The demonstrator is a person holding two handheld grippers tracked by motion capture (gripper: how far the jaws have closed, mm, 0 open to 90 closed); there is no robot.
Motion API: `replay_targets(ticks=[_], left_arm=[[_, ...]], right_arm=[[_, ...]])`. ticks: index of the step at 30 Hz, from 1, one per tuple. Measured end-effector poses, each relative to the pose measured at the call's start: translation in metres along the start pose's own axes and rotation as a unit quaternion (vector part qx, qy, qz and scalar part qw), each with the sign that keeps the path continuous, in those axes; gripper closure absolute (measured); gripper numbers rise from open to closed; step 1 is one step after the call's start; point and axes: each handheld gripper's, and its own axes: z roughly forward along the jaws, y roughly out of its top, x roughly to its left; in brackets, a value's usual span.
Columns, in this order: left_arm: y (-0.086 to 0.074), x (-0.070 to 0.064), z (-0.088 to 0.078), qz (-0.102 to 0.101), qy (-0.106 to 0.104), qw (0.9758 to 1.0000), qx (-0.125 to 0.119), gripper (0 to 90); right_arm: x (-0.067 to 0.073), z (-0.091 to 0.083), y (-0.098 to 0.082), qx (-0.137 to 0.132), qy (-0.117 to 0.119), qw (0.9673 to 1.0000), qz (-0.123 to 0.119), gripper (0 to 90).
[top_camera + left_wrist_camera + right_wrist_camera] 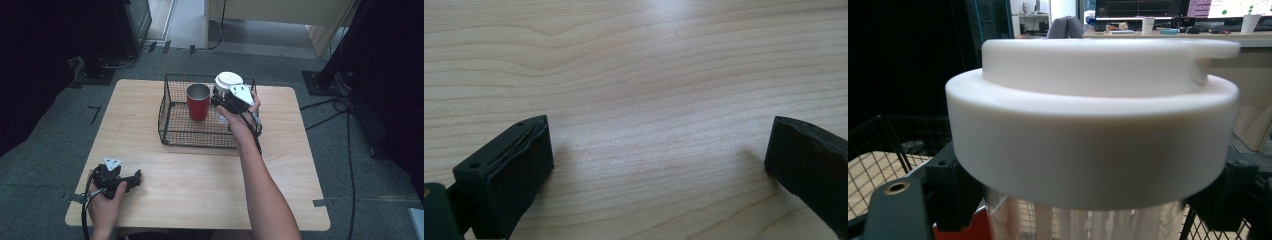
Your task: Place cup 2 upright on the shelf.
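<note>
R gripper (223,101) clamped on white-lidded cup (228,82) just below lid, over wire basket (172,131) far-right corner, beside red cup (198,101). Step unclear, prob lift-out or set-down. L gripper (134,180) jaws wide apart, empty, near table (210,185) near-left corner.

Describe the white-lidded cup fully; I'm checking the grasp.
The cup is clear and ribbed, capped by a thick matte white lid with a raised top and a notch. It stands upright at the right of the wire basket, beside the red cup. The right gripper has a finger on either side, just under the lid.
</note>
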Motion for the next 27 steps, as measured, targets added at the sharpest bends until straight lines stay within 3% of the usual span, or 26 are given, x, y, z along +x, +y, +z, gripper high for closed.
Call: replay_targets(ticks=[4, 9, 21, 27], left_arm=[[0.000, 0.000, 0.000, 0.000, 0.000, 1.0000, 0.000, 0.0], [0.000, 0.000, 0.000, 0.000, 0.000, 1.0000, 0.000, 0.0], [0.000, 0.000, 0.000, -0.001, 0.000, 1.0000, 0.000, 0.0], [0.000, 0.000, 0.000, -0.001, 0.000, 1.0000, -0.001, 0.0]], right_arm=[[-0.001, 0.007, -0.005, -0.002, -0.011, 0.9998, 0.013, 15.9], [-0.002, 0.017, -0.013, -0.002, -0.023, 0.9997, -0.001, 15.8], [-0.006, 0.034, -0.029, 0.025, -0.034, 0.9991, 0.010, 15.8], [-0.006, 0.037, -0.034, 0.037, -0.034, 0.9987, -0.006, 15.7]])
